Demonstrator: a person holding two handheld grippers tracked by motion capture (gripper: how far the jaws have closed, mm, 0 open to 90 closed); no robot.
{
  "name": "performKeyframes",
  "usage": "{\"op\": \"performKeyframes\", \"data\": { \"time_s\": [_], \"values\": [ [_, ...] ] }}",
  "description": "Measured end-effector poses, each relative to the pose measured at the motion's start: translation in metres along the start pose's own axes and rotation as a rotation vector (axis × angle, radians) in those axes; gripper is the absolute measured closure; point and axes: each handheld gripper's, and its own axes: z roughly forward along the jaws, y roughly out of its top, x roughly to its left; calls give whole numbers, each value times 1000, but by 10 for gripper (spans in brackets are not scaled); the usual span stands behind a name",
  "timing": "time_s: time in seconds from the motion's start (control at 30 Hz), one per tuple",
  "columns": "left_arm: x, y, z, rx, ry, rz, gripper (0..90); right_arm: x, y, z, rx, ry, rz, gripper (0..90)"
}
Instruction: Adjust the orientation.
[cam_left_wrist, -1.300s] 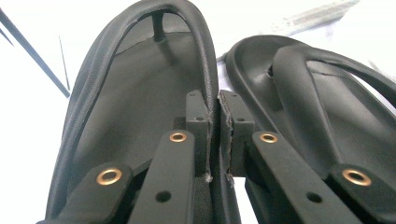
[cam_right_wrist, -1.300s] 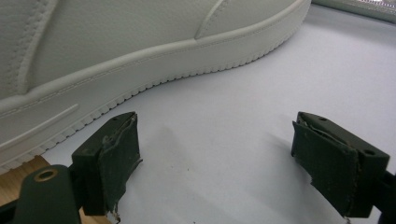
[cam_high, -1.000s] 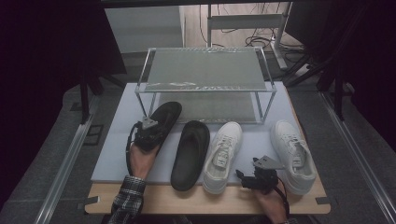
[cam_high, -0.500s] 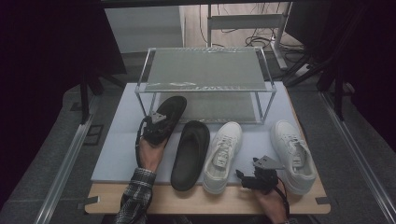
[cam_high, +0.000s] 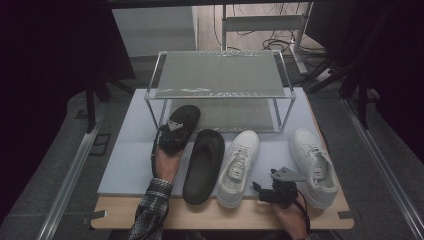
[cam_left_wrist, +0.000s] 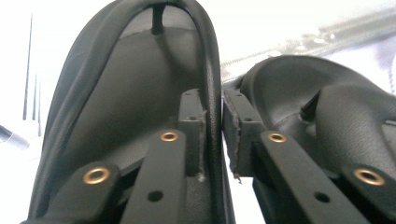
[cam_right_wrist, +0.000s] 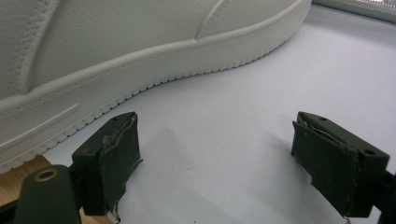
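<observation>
1. the left gripper (cam_high: 176, 131) sits over the heel of a black slipper (cam_high: 186, 119) whose toe lies under the wire rack (cam_high: 220, 90).
2. a second black slipper (cam_high: 205, 165) lies just beside it.
3. two white sneakers (cam_high: 240, 167) (cam_high: 314, 165) lie farther right.
4. the right gripper (cam_high: 270, 192) rests between the sneakers, on the pale mat (cam_high: 127, 160).

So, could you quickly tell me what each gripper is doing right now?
Left gripper: jaws astride the black slipper's side wall, just been opening.
Right gripper: open, empty, beside a white sneaker.
</observation>
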Motion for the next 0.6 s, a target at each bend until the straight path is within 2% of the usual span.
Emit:
{"op": "performKeyframes", "data": {
  "time_s": [0.2, 0.33, 0.43, 0.47, 0.6],
  "values": [
    [3, 2, -19, -44, -28, -7, 713, 0, 0, 0, 0, 0, 0, 156],
    [8, -1, -31, -53, -49, -20, 714, 0, 0, 0, 0, 0, 0, 156],
    [11, -4, -37, -53, -49, -27, 724, 0, 0, 0, 0, 0, 0, 156],
    [15, -8, -42, -55, -62, -29, 728, 0, 0, 0, 0, 0, 0, 156],
    [20, -17, -55, -48, -76, -18, 763, 0, 0, 0, 0, 0, 0, 156]
  ]
}}
